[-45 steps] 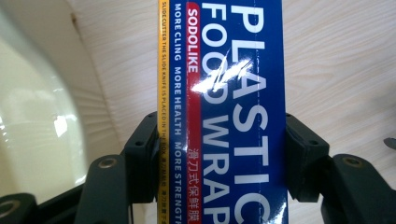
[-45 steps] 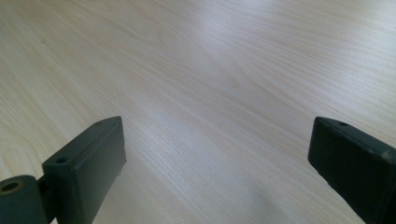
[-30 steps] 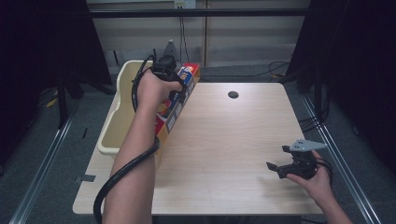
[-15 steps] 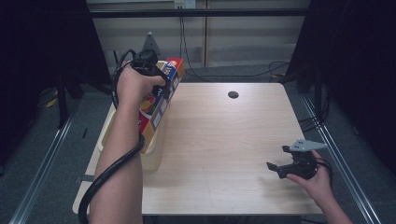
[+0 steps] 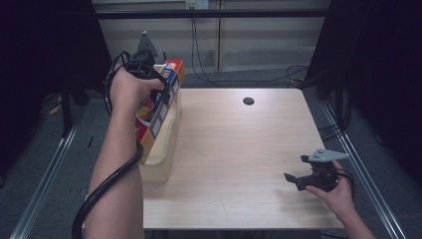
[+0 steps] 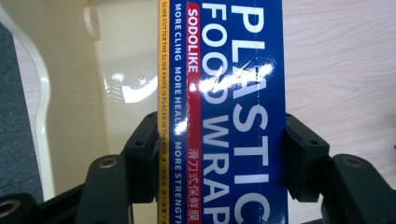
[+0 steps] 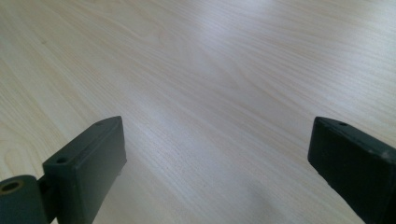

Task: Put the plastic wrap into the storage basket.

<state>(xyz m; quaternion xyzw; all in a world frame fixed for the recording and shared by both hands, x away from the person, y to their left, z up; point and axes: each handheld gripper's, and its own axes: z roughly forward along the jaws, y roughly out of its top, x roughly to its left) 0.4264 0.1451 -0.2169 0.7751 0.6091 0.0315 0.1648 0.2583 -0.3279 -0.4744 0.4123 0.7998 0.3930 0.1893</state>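
Food wrap box [image 6: 224, 93] cut off top and bottom; lower end hidden in bin [image 5: 164, 149].

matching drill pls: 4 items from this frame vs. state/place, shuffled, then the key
1. plastic food wrap box
2. cream bin
3. right gripper
4. round hole

a. open, low over bare wood near the table's right front corner
b. clamped between the left gripper's jaws
c. far part of the tabletop
d. at the table's left edge

Pairs: 1-b, 2-d, 3-a, 4-c

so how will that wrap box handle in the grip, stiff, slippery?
Probably stiff: the box spans straight between the left tool jaws without buckling. Its glossy print glares, so maybe slick. Long and gripped at one spot, it may pivot.
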